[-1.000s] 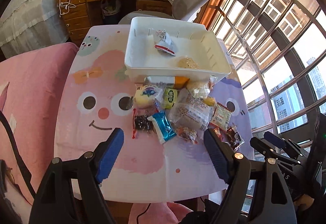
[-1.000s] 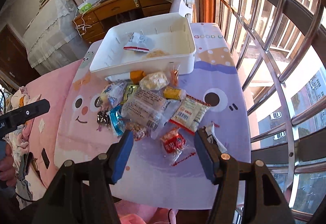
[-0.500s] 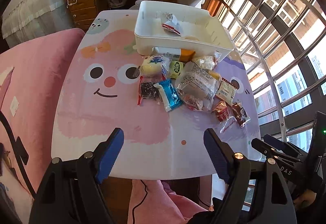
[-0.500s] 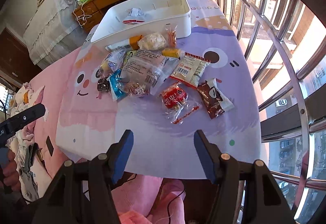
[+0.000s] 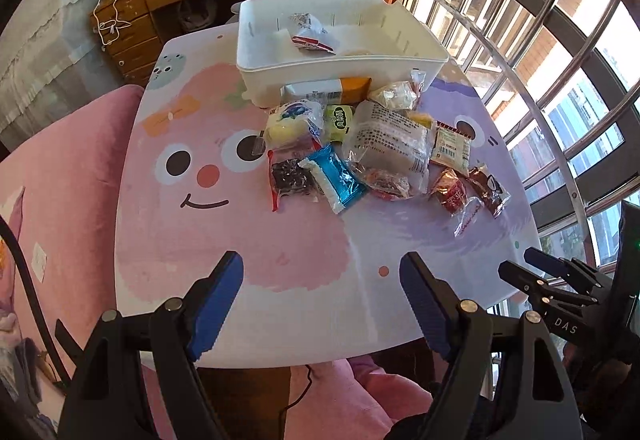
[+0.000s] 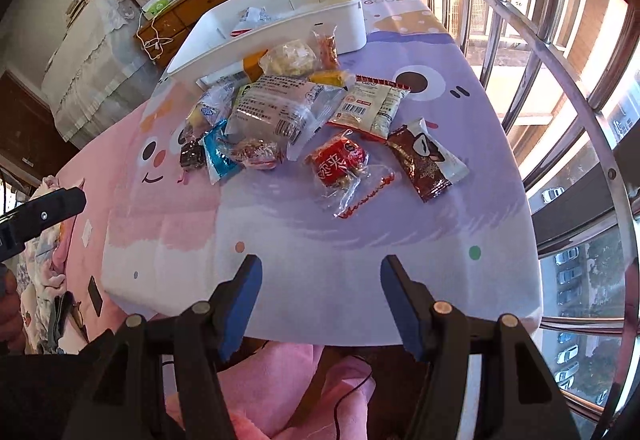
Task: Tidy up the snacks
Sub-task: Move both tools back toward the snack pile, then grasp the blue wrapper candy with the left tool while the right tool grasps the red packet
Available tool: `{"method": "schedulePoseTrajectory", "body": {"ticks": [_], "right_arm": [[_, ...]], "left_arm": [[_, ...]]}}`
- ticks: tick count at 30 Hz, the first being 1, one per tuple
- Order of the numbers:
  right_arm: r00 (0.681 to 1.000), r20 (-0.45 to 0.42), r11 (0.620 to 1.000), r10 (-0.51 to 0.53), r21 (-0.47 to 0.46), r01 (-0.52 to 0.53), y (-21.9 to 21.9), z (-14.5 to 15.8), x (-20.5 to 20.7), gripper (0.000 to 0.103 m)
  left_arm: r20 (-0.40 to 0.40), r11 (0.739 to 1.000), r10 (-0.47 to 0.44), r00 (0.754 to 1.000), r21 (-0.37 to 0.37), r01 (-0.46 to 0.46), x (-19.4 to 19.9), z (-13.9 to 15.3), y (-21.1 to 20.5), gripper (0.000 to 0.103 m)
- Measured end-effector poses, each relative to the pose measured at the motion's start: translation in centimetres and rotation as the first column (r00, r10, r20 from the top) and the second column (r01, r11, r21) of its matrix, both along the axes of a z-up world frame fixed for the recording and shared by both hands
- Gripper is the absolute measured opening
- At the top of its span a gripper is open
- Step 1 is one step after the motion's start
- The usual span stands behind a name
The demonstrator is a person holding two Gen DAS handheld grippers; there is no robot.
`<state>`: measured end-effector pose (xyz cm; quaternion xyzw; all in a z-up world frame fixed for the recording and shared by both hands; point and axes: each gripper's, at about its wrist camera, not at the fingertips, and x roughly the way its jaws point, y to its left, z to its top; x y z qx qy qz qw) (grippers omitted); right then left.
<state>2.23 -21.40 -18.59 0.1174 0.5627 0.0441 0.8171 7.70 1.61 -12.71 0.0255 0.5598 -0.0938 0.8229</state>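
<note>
Left wrist view is showing my left claw [image 5: 321,296] hanging released over the near edge of the table [image 5: 168,240], its two blue pads wide apart and nothing sitting between them. My right claw [image 6: 318,294] is doing the same in its own view, spread and gripping nothing, hovering over the near, purple side of the cartoon tablecloth.

I am counting one white bin [image 5: 340,64] standing at the far end of the table, with two snacks lying inside it: a red-and-white packet [image 5: 310,36] and a pale round piece [image 5: 354,50], mostly hidden by the wall. In front of the bin I am counting about a dozen loose snacks bunched in one pile; a few overlap, so the exact number is not certain. Among them: one blue packet [image 5: 338,178], one dark packet in clear wrap [image 5: 290,178], one large clear bag [image 5: 390,144] printed with small text too fine to read, one barcoded packet with a red edge [image 6: 370,106], one red packet [image 6: 338,160] bearing white Chinese characters, one brown packet [image 6: 426,160] with a cartoon face, and one white-and-orange box [image 5: 326,90] wedged against the bin's front wall.

Writing I am able to read: "GOOD" printed on the tablecloth beside the bin in the right wrist view, and "DAS" on the black body of the right claw's rig, which is showing at the left view's right edge.
</note>
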Motion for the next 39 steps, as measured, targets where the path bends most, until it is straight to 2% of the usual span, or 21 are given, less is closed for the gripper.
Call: {"method": "schedulePoseTrajectory", "body": {"ticks": [10, 19, 31, 39], "right_arm": [[0.992, 0.077, 0.994, -0.1, -0.026, 0.102, 0.5, -1.1, 0.8, 0.062], [0.988, 0.089, 0.986, -0.128, -0.1, 0.136, 1.2, -3.0, 2.3, 0.062], [0.992, 0.07, 0.974, -0.1, -0.196, 0.112, 1.3, -5.9, 6.0, 0.062], [0.997, 0.073, 0.967, -0.039, -0.249, 0.056, 1.9, -7.2, 7.9, 0.062]], "left_arm": [[-0.052, 0.995, -0.097, 0.994, 0.031, 0.098, 3.6, -3.1, -0.3, 0.08], [-0.112, 0.989, -0.138, 0.984, 0.043, 0.144, 7.0, -7.0, -1.4, 0.08], [-0.193, 0.985, -0.14, 0.971, 0.078, 0.157, 11.9, -11.8, -2.9, 0.079], [-0.218, 0.979, -0.157, 0.963, 0.094, 0.181, 13.4, -13.6, -4.1, 0.079]]}}
